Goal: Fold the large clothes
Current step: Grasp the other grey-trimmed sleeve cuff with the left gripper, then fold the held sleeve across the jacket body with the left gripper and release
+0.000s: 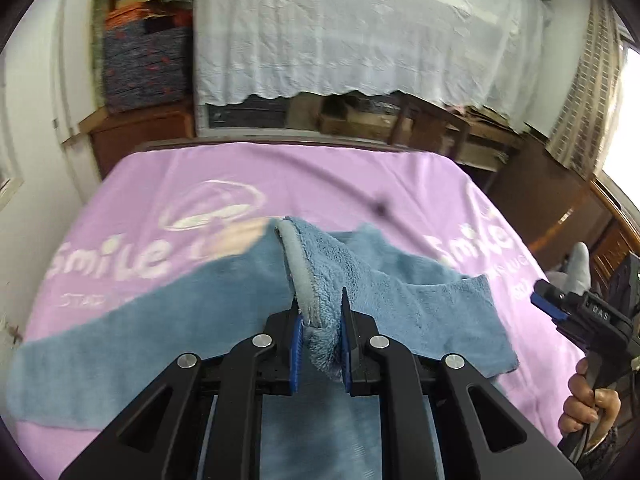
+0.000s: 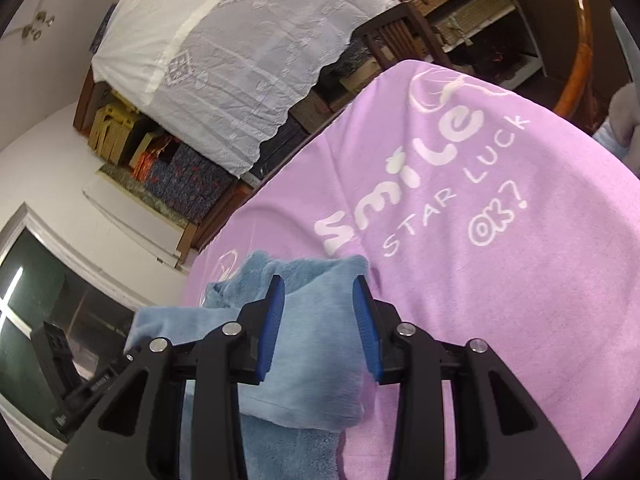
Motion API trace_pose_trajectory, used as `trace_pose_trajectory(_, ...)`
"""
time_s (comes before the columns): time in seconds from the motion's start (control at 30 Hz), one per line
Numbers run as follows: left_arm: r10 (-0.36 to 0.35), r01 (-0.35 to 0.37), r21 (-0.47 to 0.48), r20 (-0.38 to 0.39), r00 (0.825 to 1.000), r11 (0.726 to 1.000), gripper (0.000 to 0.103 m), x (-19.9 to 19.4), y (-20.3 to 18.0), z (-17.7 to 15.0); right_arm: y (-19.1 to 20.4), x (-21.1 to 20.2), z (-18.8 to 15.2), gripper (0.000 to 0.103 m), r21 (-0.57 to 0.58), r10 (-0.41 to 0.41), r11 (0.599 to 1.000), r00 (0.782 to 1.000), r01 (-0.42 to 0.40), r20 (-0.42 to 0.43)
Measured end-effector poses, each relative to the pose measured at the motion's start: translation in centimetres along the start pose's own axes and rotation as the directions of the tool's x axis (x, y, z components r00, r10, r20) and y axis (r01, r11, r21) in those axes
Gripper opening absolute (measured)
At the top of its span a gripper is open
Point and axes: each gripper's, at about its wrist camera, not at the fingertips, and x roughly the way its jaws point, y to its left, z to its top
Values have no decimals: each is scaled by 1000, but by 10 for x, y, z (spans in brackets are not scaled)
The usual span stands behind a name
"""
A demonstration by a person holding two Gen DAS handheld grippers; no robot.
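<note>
Blue fleece garment (image 1: 256,304): lying spread across the pink blanket, one hemmed edge being lifted into a ridge at its middle; seen from the right wrist (image 2: 308,344), a folded flap is lying on top of the lower layer.
Left gripper (image 1: 320,320): pinching the raised, grey-trimmed edge of the garment between its blue pads (image 1: 295,344), the fluffy fabric bunching in the narrow gap.
Right gripper (image 2: 319,312): hovering over the folded flap with its jaws spread; fabric is showing between the blue pads (image 2: 272,328), which are not pressing on it. From the left wrist the same tool (image 1: 568,312) is sitting at the far right edge, off the garment and over the blanket.
Right hand (image 1: 590,404): wrapping bare fingers around the black handle beneath that tool.
Pink blanket (image 2: 500,300): covering the whole work surface, printed in white with "Smile", "STAR LUCK" and "OK?".
White lace cloth (image 1: 360,32): draping over the furniture beyond the far edge of the blanket, its scalloped hem hanging above dark shelves.
Patterned storage boxes (image 1: 144,60): standing stacked to the left of the lace cloth, against the white wall.
Wooden chair (image 1: 432,124): standing just past the blanket's far right corner.
</note>
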Motion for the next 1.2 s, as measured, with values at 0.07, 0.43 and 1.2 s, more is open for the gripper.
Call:
trace_pose_trajectory(0.07, 26, -26, -23, -10, 1000, 999, 15, -2, 18, -6, 9, 5, -5, 36, -32, 6, 999, 1000, -6, -19)
trace_pose_trajectory(0.43, 118, -131, -44, -225, 967, 990, 21, 60, 56, -58, 43, 67, -46, 33, -284, -171, 954, 956, 101, -237)
trace_pose_trajectory(1.2, 31, -30, 5, -217, 976, 1000, 32, 83, 7, -46, 52, 119, -18, 13, -279, -215, 949, 947, 145, -238)
